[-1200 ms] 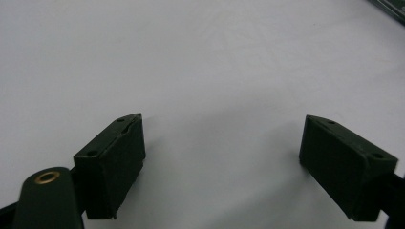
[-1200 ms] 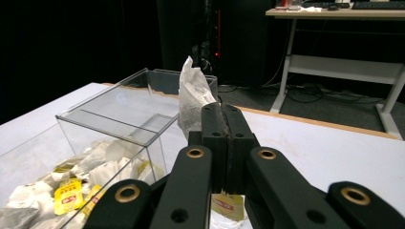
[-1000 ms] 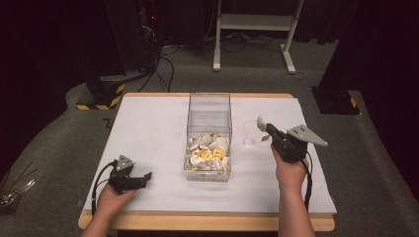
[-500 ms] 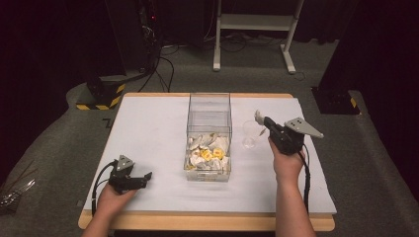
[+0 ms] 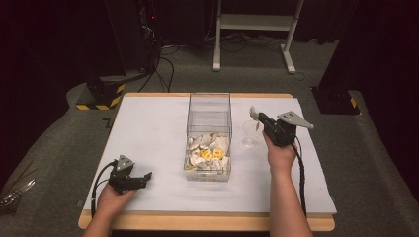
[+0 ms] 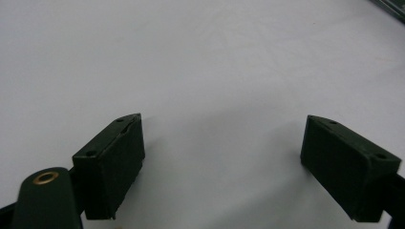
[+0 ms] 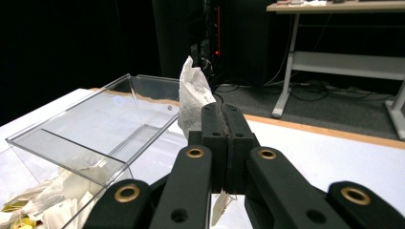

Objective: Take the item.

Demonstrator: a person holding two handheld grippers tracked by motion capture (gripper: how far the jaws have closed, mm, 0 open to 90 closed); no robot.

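Observation:
A clear plastic box [image 5: 209, 123] stands mid-table, with white and yellow sachets [image 5: 207, 152] piled at its near end. Right of it sits a small clear cup [image 5: 249, 134]. My right gripper [image 5: 258, 117] hangs above the cup, shut on a white paper sachet [image 5: 253, 113]. In the right gripper view the sachet [image 7: 193, 93] sticks up from the shut right gripper [image 7: 223, 112], beside the box's rim [image 7: 95, 129], and a small tag [image 7: 220, 202] dangles below. My left gripper [image 5: 143, 177] rests open on the table at the near left. Its fingers [image 6: 112, 162] stand wide apart over bare white table [image 6: 215, 71].
The white table [image 5: 148, 128] has a wooden edge. On the floor behind stand a white desk frame [image 5: 257, 29] and black equipment with a yellow-striped base [image 5: 106, 94], with cables. A black stand [image 5: 336, 98] sits at the back right.
My right gripper, with the sachet in it, has risen a little and moved away from me toward the box's far end. The left gripper has stayed put.

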